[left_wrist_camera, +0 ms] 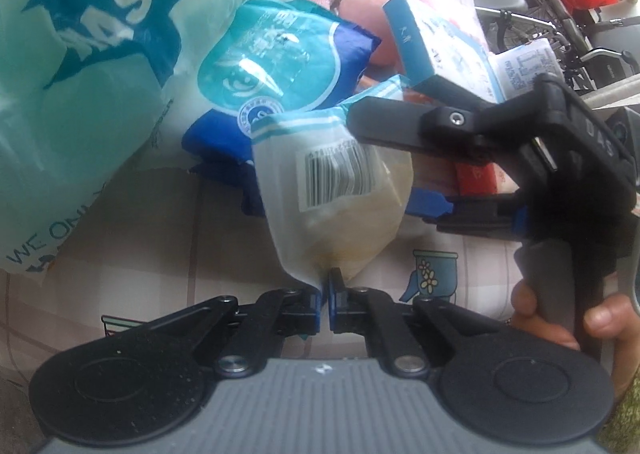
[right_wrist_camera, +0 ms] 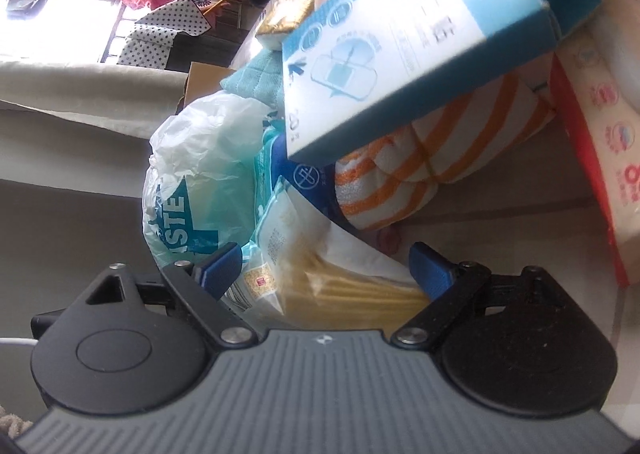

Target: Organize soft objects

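A clear packet [left_wrist_camera: 340, 197] with a barcode label and pale yellow cake inside hangs above the patterned cloth [left_wrist_camera: 160, 238]. My left gripper [left_wrist_camera: 328, 294] is shut on its near sealed edge. My right gripper [left_wrist_camera: 382, 163] comes in from the right, held by a hand [left_wrist_camera: 560, 318], with one finger on each side of the packet's far end. In the right wrist view my right gripper [right_wrist_camera: 326, 268] stands open and wide. The packet [right_wrist_camera: 344, 286] lies between its blue pads [right_wrist_camera: 430, 270], which do not squeeze it.
A teal-printed plastic bag [left_wrist_camera: 80, 53] [right_wrist_camera: 192, 189] bulges at the left. Behind the packet lie a blue wipes pack [left_wrist_camera: 272, 65], a blue-white box [left_wrist_camera: 440, 41] [right_wrist_camera: 420, 37], a pink plush [left_wrist_camera: 368, 1], an orange-striped towel [right_wrist_camera: 432, 157] and a red-edged tissue pack [right_wrist_camera: 600, 141].
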Demonstrator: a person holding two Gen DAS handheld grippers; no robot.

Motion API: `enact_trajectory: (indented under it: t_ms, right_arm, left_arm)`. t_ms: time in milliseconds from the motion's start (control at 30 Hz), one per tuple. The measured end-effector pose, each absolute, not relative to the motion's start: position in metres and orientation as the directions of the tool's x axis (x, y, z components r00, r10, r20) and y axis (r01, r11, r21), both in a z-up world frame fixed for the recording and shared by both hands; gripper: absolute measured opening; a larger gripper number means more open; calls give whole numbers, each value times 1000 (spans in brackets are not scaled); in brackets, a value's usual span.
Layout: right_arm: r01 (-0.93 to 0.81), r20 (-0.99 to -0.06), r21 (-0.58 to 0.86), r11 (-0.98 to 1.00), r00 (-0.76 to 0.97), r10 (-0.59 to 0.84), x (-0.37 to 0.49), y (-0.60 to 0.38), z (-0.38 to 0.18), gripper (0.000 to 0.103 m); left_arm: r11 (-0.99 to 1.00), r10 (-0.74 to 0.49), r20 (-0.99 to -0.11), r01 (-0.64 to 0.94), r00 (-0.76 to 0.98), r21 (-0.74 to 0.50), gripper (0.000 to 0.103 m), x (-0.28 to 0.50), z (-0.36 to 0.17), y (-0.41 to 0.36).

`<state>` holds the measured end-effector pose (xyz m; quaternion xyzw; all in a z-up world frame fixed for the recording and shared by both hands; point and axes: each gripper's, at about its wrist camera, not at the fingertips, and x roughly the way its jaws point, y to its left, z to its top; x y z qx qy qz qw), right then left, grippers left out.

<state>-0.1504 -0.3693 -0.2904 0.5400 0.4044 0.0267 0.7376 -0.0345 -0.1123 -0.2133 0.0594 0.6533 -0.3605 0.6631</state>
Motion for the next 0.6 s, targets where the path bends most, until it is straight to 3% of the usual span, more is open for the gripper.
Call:
enact_trajectory:
  t_ms: [367, 600]
  right_arm:
    - [515, -568, 818, 256, 653, 500, -211, -376, -282, 91]
    - [629, -623, 764, 145, 660, 420, -246, -393, -289, 92]
  left_arm:
    - [598, -375, -896, 676, -239, -431, 7, -53, -205, -154]
    - [600, -390, -895, 678, -215, -424, 51, -50, -210, -177]
